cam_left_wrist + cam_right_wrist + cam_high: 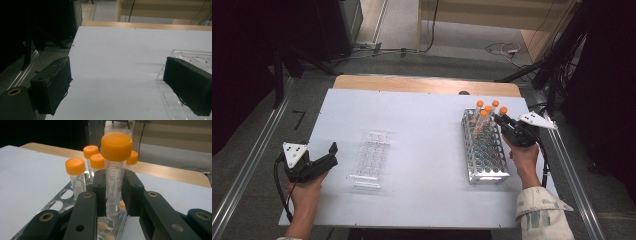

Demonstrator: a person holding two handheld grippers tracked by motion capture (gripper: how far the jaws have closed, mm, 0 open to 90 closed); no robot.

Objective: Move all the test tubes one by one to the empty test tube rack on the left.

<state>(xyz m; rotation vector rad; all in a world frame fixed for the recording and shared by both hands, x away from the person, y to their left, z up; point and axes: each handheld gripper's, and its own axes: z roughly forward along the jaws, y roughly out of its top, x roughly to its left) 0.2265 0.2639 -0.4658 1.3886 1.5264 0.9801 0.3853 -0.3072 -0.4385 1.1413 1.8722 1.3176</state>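
Tubes with orange caps stand upright in the far end of a metal rack (484, 150) on the right side of the white table (422, 115). The right gripper (501, 120) has its jaws clamped on one of them, the nearest tube (115, 170): the two black pads press against its clear wall just below the cap, and its lower end sits in a hole of the rack. Four other tubes (75, 176) stand just behind and beside it. The right hand (524, 157) holds that gripper from the rack's right edge.

Over at the table's left edge, the left gripper (329, 155) rests in the left hand (304, 192) with its jaws wide apart and nothing between them. A clear plastic tray (371, 159) lies flat just beside it, toward the middle of the table, well apart from the rack.
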